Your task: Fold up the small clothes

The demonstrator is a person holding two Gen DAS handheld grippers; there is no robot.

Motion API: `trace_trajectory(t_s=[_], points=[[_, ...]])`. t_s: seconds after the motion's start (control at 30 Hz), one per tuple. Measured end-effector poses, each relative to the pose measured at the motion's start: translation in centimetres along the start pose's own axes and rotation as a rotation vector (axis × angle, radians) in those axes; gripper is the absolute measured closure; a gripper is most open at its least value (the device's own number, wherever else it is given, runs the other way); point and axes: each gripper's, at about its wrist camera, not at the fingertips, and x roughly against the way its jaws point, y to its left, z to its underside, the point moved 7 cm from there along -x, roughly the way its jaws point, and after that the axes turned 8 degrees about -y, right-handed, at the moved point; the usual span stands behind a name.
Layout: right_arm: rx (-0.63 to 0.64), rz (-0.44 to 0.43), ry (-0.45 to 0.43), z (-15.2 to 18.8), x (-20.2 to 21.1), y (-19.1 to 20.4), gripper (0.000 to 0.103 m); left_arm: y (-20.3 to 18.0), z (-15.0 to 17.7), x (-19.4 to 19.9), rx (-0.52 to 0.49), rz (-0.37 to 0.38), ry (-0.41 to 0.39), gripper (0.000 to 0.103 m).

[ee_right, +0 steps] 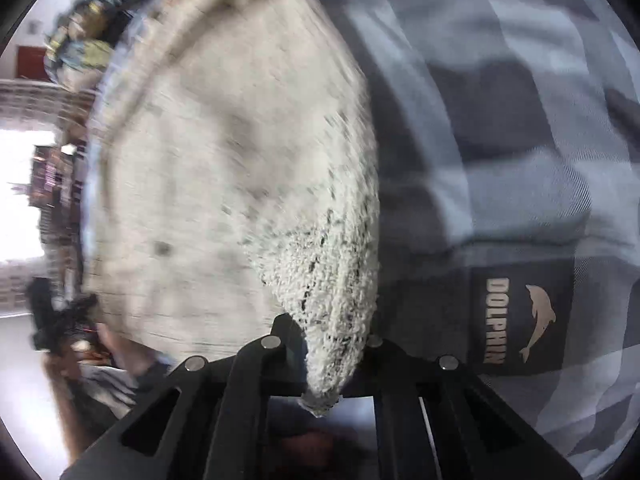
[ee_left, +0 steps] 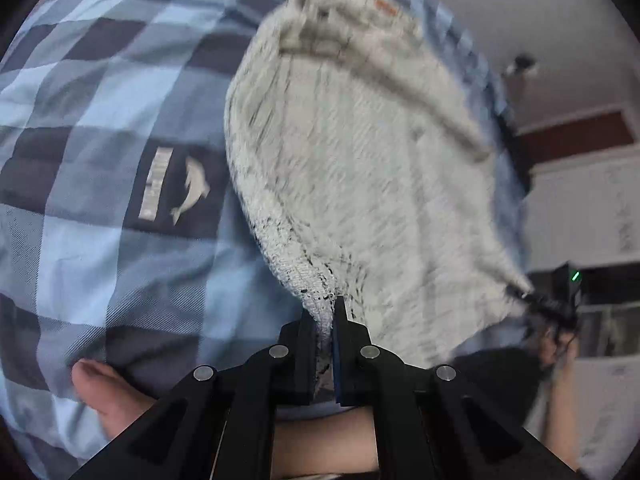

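A: Biggest thing first: the checked bedsheet (ee_left: 100, 240) fills the left wrist view from nine o'clock up to twelve, with a dolphin label (ee_left: 176, 188) sewn on it. Over it, stretching from six o'clock up to one, hangs the knitted garment (ee_left: 360, 168), pale and flecked, and blurred.

B: And who holds it?

A: Both. The left gripper (ee_left: 334, 344) is pressed together on a ribbed corner of the garment at six o'clock. The right gripper (ee_right: 332, 364) is pinching another bunched corner, which pokes out below its jaws.

B: So how should the fold go?

A: My judgement: keep both pinches firm, pull the held edge taut so it hangs square, then carry the two corners together at one height and lay them down evenly on the sheet. The knit looks loose and stretchy, so a lopsided pull would likely skew the fold.

B: What does one camera give that the other lacks?

A: The left view shows a bare foot (ee_left: 108, 392) at seven o'clock, and the other gripper far off at four o'clock. The right view lets you read the label, DOLPHIN, at four o'clock, and shows a bright window (ee_right: 20, 192) at nine o'clock.
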Motion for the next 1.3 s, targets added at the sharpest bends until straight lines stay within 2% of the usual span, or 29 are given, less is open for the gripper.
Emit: trace_trajectory(t_s=[0.1,0.13,0.2,0.3,0.43,0.5,0.6,0.8,0.97,1.07,1.17,1.23,1.3], points=[[0.027,-0.113,-0.094,-1.5,4.5,4.4,0.098,-1.4,-2.0,2.9,0.045,0.083,-0.060,0.098],[0.035,-0.130,-0.110,-1.7,5.3,5.4,0.098,-1.9,-2.7,4.1,0.058,0.098,-0.084,0.098],[0.077,-0.180,-0.196,-2.3,8.4,8.7,0.098,-2.9,-3.5,5.8,0.055,0.110,-0.121,0.098],[0.078,-0.250,-0.292,-2.4,11.9,11.5,0.098,-4.0,-4.6,8.5,0.067,0.153,-0.170,0.098],[0.050,-0.347,-0.352,-2.0,14.4,13.4,0.098,-4.7,-4.8,11.3,0.111,0.231,-0.208,0.098],[0.042,-0.394,-0.356,-1.3,15.1,14.6,0.098,-4.8,-4.6,12.8,0.120,0.253,-0.228,0.098],[0.048,-0.433,-0.364,-0.3,16.1,15.1,0.098,-4.4,-3.7,14.5,0.094,0.236,-0.266,0.098],[0.007,-0.538,-0.337,1.6,16.0,15.6,0.098,-3.2,0.1,14.7,0.110,0.241,-0.213,0.098],[-0.010,-0.566,-0.338,4.3,17.2,14.8,0.098,-2.8,2.9,16.8,0.113,0.267,-0.211,0.098],[-0.025,-0.571,-0.351,5.8,18.3,14.6,0.098,-3.5,4.4,18.3,0.108,0.302,-0.222,0.099],[-0.058,-0.577,-0.330,7.4,18.3,14.3,0.098,-4.2,6.3,18.9,0.112,0.336,-0.202,0.099],[-0.079,-0.590,-0.320,8.1,18.2,14.0,0.098,-4.8,7.1,19.3,0.090,0.326,-0.197,0.099],[-0.083,-0.581,-0.323,8.1,18.4,13.9,0.098,-5.3,6.6,19.5,0.039,0.259,-0.215,0.099]])
